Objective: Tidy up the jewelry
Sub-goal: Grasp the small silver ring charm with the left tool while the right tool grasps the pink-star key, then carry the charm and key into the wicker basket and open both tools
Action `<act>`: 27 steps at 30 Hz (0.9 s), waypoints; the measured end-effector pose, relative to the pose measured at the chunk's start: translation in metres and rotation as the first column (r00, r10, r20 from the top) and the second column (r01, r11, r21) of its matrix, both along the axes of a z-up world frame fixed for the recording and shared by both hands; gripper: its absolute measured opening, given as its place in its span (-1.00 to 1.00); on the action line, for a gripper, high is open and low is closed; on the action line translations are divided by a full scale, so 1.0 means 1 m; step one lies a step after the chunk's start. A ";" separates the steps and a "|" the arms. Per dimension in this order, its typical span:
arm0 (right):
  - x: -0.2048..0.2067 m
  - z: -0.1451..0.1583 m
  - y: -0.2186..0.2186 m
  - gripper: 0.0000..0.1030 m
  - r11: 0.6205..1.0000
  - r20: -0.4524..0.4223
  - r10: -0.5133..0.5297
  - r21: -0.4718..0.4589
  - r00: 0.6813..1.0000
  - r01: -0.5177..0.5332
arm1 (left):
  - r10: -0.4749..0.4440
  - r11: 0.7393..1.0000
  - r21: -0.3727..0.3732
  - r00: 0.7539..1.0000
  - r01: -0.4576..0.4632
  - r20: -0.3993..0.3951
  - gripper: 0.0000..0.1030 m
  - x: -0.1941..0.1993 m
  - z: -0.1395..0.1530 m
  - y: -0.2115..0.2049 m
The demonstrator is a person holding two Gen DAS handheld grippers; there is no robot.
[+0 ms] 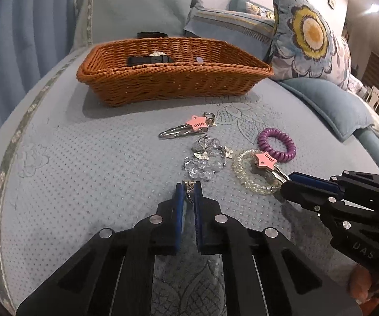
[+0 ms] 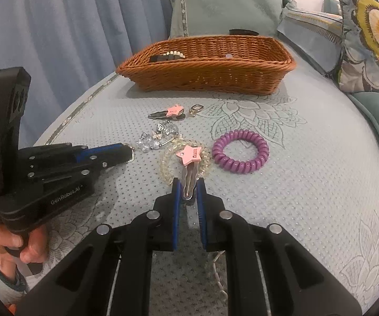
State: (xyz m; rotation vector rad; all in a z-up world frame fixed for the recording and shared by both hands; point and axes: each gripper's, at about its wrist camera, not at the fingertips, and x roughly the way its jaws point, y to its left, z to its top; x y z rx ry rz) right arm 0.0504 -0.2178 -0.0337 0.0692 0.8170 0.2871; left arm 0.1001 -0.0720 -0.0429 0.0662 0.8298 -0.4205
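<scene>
My left gripper point(image 1: 188, 190) is shut on the metal clasp end of a clear crystal bracelet point(image 1: 205, 162) lying on the quilted blue cushion. My right gripper point(image 2: 188, 189) is shut on the silver end of a hair clip with a pink star point(image 2: 189, 155), which lies across a clear coil hair tie point(image 2: 167, 167). A purple coil hair tie point(image 2: 240, 151) sits just right of it. A second pink-star hair clip point(image 1: 183, 129) lies farther back. The brown wicker basket point(image 1: 163, 84) stands behind them all, holding a black item and some pale beads.
A small gold ring clasp point(image 2: 196, 109) lies beside the far clip. A floral pillow point(image 1: 308, 34) and a blue cushion point(image 1: 331, 105) crowd the right side. Blue curtains hang on the left. A person's hand point(image 2: 23, 242) holds the left gripper's handle.
</scene>
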 end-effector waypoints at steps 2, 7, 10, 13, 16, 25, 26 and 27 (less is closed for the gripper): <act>-0.001 0.001 -0.002 -0.80 1.000 0.006 0.002 0.013 1.000 -0.002 | 0.002 1.000 -0.005 1.000 -0.002 0.007 -0.89 -0.003 0.001 0.001; -0.004 0.004 -0.006 -0.80 0.999 0.013 0.007 0.039 1.000 -0.007 | 0.010 1.000 -0.021 1.000 -0.009 0.021 -0.90 -0.010 0.003 0.004; -0.010 0.005 -0.012 -0.80 0.998 0.006 0.012 0.061 1.000 -0.013 | 0.017 0.999 -0.042 1.000 -0.016 0.019 -0.90 -0.016 0.004 0.010; -0.021 0.007 -0.017 -0.80 0.997 0.012 0.023 0.070 1.000 -0.024 | 0.023 0.998 -0.060 0.999 -0.022 0.026 -0.90 -0.023 0.005 0.016; -0.028 0.001 -0.020 -0.80 0.997 -0.022 0.032 0.068 0.999 -0.030 | 0.021 0.997 -0.073 1.000 -0.020 0.019 -0.90 -0.027 0.003 0.019; -0.017 0.000 -0.017 -0.35 0.999 -0.056 -0.001 0.033 0.998 0.003 | 0.013 0.996 -0.091 1.000 -0.012 0.010 -0.90 -0.027 0.002 0.021; -0.014 0.000 -0.016 -0.35 0.999 -0.061 -0.002 0.032 0.998 0.004 | 0.012 0.996 -0.091 1.000 -0.011 0.010 -0.90 -0.027 0.001 0.021; -0.011 -0.002 -0.014 -0.35 1.000 -0.073 -0.005 0.026 0.997 0.007 | 0.010 0.996 -0.092 1.000 -0.009 0.011 -0.90 -0.027 0.001 0.020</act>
